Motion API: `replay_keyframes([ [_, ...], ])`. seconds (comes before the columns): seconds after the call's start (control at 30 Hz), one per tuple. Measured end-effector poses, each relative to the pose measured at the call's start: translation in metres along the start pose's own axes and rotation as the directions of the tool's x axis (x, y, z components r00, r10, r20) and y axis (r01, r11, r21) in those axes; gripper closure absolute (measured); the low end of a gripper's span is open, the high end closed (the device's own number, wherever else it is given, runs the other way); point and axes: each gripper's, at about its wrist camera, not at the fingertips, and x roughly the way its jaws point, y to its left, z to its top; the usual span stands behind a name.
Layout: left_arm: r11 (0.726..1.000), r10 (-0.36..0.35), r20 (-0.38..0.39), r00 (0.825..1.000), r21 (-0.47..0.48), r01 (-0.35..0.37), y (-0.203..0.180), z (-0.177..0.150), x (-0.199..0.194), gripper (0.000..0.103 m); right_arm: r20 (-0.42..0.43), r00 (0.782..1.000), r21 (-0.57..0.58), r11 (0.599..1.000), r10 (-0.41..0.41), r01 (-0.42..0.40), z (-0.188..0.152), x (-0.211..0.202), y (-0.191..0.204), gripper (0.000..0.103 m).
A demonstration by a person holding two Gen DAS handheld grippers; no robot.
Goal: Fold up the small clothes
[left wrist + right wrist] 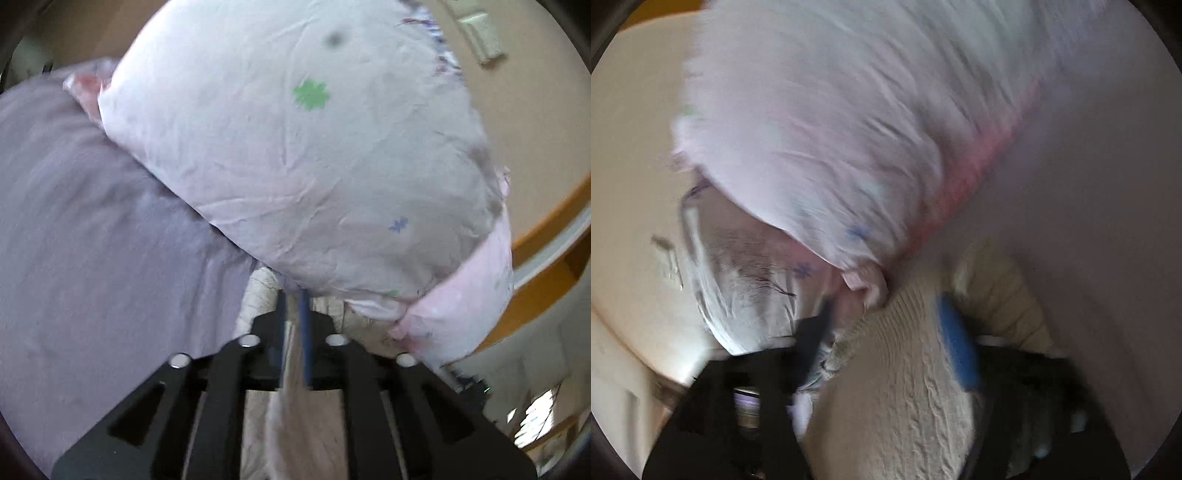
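Note:
A small pale pink garment (295, 155) with green and blue flower prints hangs lifted in the air in front of me. My left gripper (293, 306) is shut on its lower edge, a strip of cloth running back between the fingers. In the right wrist view the same garment (831, 129) is blurred by motion. My right gripper (886, 332) is shut on a cream ribbed fabric (905, 387) that fills the space between its fingers, with the pink garment's hem (864, 280) just ahead.
A lavender cloth-covered surface (92, 240) lies below and to the left. A beige wall (528, 129) with a light switch and a wooden edge (554, 229) are to the right. A printed white cloth (738, 280) hangs at the left of the right wrist view.

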Motion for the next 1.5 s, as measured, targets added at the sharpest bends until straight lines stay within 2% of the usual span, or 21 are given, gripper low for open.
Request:
replay_keyframes([
  [0.03, 1.0, 0.005, 0.001, 1.0, 0.026, -0.005, -0.002, -0.002, -0.006, 0.059, 0.068, 0.998, -0.08, 0.997, 0.002, 0.004, -0.003, -0.014, 0.008, 0.019],
  [0.07, 0.998, 0.012, -0.003, 1.0, 0.06, -0.012, -0.005, -0.006, -0.013, 0.054, 0.09, 0.996, -0.121, 0.993, 0.011, 0.0, -0.005, -0.019, 0.012, 0.019],
  [0.17, 0.984, 0.003, -0.04, 0.999, 0.178, 0.004, -0.025, -0.015, -0.019, 0.051, 0.093, 0.995, -0.173, 0.985, 0.028, -0.011, -0.008, -0.021, 0.016, 0.019],
  [0.23, 0.963, 0.046, -0.072, 0.996, 0.267, -0.025, -0.039, -0.02, -0.011, 0.051, 0.072, 0.997, -0.177, 0.984, 0.036, -0.022, -0.009, -0.019, 0.016, 0.019],
  [0.3, 0.941, 0.119, -0.103, 0.987, 0.33, -0.079, -0.049, -0.024, 0.004, 0.054, 0.058, 0.998, -0.202, 0.979, 0.029, -0.017, -0.012, -0.017, 0.017, 0.019],
  [0.37, 0.942, 0.137, -0.163, 0.977, 0.327, -0.078, -0.051, -0.026, 0.024, 0.068, 0.056, 0.998, -0.225, 0.974, 0.022, -0.009, -0.016, -0.017, 0.022, 0.019],
  [0.43, 0.938, 0.165, -0.2, 0.966, 0.333, -0.091, -0.051, -0.028, 0.038, 0.07, 0.05, 0.998, -0.231, 0.973, 0.025, -0.013, -0.014, -0.017, 0.022, 0.019],
  [0.6, 0.891, 0.285, -0.211, 0.935, 0.417, -0.178, -0.058, -0.039, 0.063, 0.076, 0.022, 0.999, -0.237, 0.971, 0.038, -0.032, -0.015, -0.011, 0.025, 0.019],
  [0.67, 0.871, 0.331, -0.22, 0.917, 0.445, -0.207, -0.06, -0.04, 0.071, 0.103, -0.004, 0.998, -0.274, 0.96, 0.058, -0.057, -0.016, -0.009, 0.031, 0.019],
  [0.8, 0.845, 0.39, -0.255, 0.885, 0.481, -0.234, -0.062, -0.037, 0.084, 0.103, -0.133, 0.989, -0.355, 0.929, 0.063, -0.106, -0.025, 0.003, 0.046, 0.019],
  [0.87, 0.843, 0.394, -0.253, 0.884, 0.483, -0.238, -0.064, -0.035, 0.083, 0.103, -0.175, 0.984, -0.375, 0.922, 0.031, -0.095, -0.029, 0.011, 0.048, 0.019],
  [0.9, 0.848, 0.381, -0.238, 0.894, 0.476, -0.235, -0.065, -0.033, 0.079, 0.103, -0.187, 0.982, -0.385, 0.919, 0.016, -0.088, -0.03, 0.014, 0.049, 0.019],
  [0.93, 0.851, 0.371, -0.215, 0.903, 0.468, -0.237, -0.065, -0.03, 0.074, 0.1, -0.194, 0.981, -0.395, 0.916, -0.001, -0.077, -0.031, 0.016, 0.049, 0.019],
  [1.03, 0.858, 0.35, -0.177, 0.92, 0.454, -0.239, -0.064, -0.025, 0.062, 0.053, -0.205, 0.979, -0.392, 0.916, -0.003, -0.08, -0.031, 0.018, 0.048, 0.019],
  [1.1, 0.847, 0.368, -0.177, 0.913, 0.469, -0.251, -0.063, -0.025, 0.065, 0.052, -0.207, 0.978, -0.395, 0.915, -0.007, -0.077, -0.032, 0.019, 0.049, 0.019],
  [1.13, 0.851, 0.367, -0.2, 0.908, 0.468, -0.241, -0.061, -0.026, 0.069, 0.059, -0.207, 0.978, -0.397, 0.915, -0.008, -0.076, -0.032, 0.019, 0.049, 0.019],
  [1.17, 0.852, 0.369, -0.215, 0.904, 0.467, -0.236, -0.061, -0.029, 0.074, 0.076, -0.206, 0.978, -0.4, 0.913, -0.01, -0.075, -0.033, 0.018, 0.049, 0.019],
  [1.2, 0.853, 0.374, -0.229, 0.899, 0.466, -0.236, -0.061, -0.031, 0.08, 0.081, -0.204, 0.979, -0.403, 0.912, -0.011, -0.074, -0.033, 0.019, 0.051, 0.019],
  [1.37, 0.858, 0.388, -0.249, 0.887, 0.448, -0.25, -0.055, -0.032, 0.086, 0.094, -0.205, 0.979, -0.401, 0.913, -0.011, -0.074, -0.033, 0.02, 0.049, 0.019],
  [1.43, 0.846, 0.401, -0.248, 0.882, 0.47, -0.252, -0.057, -0.033, 0.085, 0.096, -0.21, 0.978, -0.404, 0.912, -0.013, -0.074, -0.033, 0.02, 0.049, 0.019],
  [1.5, 0.838, 0.39, -0.229, 0.892, 0.489, -0.241, -0.065, -0.031, 0.084, 0.097, -0.212, 0.977, -0.41, 0.91, -0.022, -0.069, -0.034, 0.022, 0.049, 0.019],
])
